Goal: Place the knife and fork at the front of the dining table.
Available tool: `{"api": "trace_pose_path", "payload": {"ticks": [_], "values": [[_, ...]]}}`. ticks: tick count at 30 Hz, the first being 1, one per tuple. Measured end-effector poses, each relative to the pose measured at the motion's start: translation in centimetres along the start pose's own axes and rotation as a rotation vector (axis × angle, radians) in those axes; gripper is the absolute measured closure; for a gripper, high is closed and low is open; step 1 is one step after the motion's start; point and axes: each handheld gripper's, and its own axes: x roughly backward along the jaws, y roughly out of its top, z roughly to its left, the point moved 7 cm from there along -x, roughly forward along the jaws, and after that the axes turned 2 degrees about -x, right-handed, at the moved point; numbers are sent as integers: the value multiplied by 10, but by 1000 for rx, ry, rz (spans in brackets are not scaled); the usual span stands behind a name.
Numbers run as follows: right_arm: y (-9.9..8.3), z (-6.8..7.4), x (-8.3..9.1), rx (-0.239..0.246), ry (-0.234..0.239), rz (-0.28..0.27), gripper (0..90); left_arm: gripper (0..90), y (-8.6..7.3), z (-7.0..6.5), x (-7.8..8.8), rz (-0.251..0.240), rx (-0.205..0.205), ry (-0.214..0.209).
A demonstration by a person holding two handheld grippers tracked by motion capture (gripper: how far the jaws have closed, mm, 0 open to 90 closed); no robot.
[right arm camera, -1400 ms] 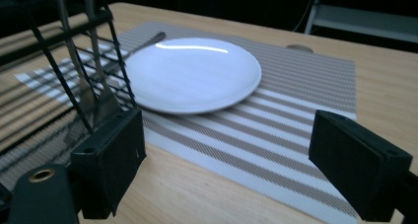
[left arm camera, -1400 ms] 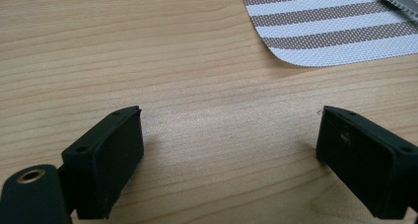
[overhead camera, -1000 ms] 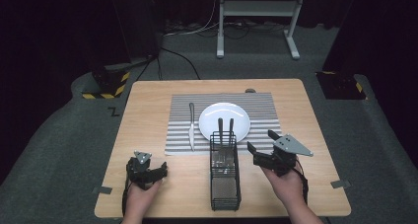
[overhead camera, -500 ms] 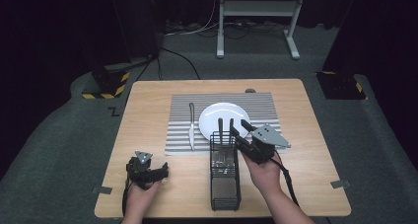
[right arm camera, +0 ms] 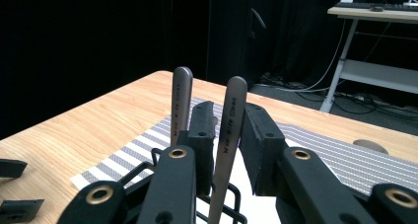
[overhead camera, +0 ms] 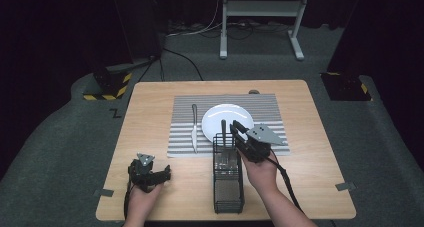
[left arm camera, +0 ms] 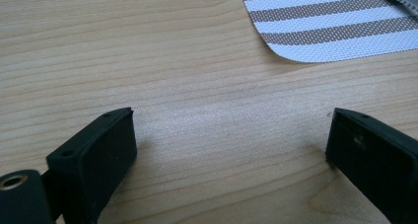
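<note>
Closing on a utensil handle (right arm camera: pixel 227 135), the right gripper (right arm camera: pixel 227 130) is seen with its jaws drawn in around the nearer of two steel handles standing upright in the wire caddy (overhead camera: pixel 228 182); the jaws have just been closing, and whether the pads already press on the metal cannot be told, a sliver of gap seems left on one side. The second handle (right arm camera: pixel 181 103) stands just beside, behind the left jaw. The caddy sits on the counter (overhead camera: pixel 150 117) at the near edge of the striped mat (overhead camera: pixel 182 104), with a white plate (overhead camera: pixel 215 119) and a knife (overhead camera: pixel 194 129) on the mat beyond. The handle is judged stiff, light, smooth and slippery; hold is best taken on the flat faces below the rounded tip, then a straight pull up so it does not snag the wire. Small stamped lettering runs along both handles; too fine to read. The left gripper (overhead camera: pixel 148 174) rests released on bare counter, nothing between the jaws.
</note>
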Motion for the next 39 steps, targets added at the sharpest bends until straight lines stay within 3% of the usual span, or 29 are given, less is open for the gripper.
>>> {"api": "trace_pose_path", "payload": {"ticks": [10, 14, 20, 31, 39], "values": [[-3, 0, 0, -16, 12, -16, 824, 52, 0, 0, 0, -1, -1, 1], [-3, 2, 0, -7, 22, -30, 874, 52, 0, 0, 0, -1, 0, 1], [2, 5, 5, 11, 35, -62, 878, 52, 0, 0, 0, -1, 0, 1], [23, 6, 23, 25, 29, -146, 880, 52, 0, 0, 0, -1, 0, 1], [48, 15, 40, 63, 39, -226, 882, 52, -1, 0, 1, -1, 0, 1]]}}
